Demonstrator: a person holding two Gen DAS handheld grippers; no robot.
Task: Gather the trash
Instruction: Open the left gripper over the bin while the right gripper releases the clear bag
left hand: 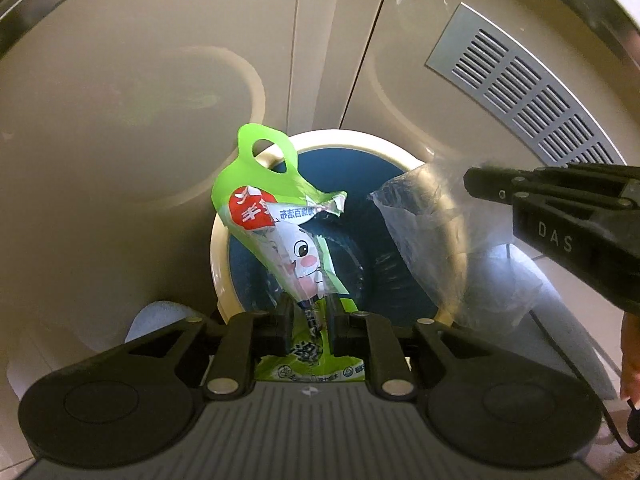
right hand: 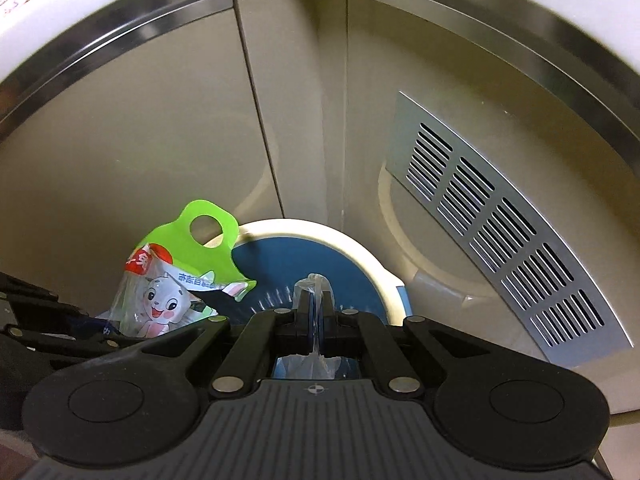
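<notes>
My left gripper [left hand: 310,312] is shut on a green and white wrapper [left hand: 276,216] with a cartoon rabbit, held above a round bin [left hand: 218,264] with a cream rim and a blue liner. The wrapper also shows in the right wrist view [right hand: 168,284]. My right gripper [right hand: 316,312] is shut on a crumpled clear plastic bag [right hand: 310,284], held over the same bin [right hand: 360,248]. In the left wrist view the right gripper [left hand: 476,186] comes in from the right with the clear bag [left hand: 432,248] hanging from it over the bin's right rim.
Beige cabinet doors [left hand: 160,80] stand right behind the bin. A metal vent grille [left hand: 516,88] sits in the right door and also shows in the right wrist view [right hand: 500,220]. A steel trim strip [right hand: 120,40] runs under a white countertop edge above.
</notes>
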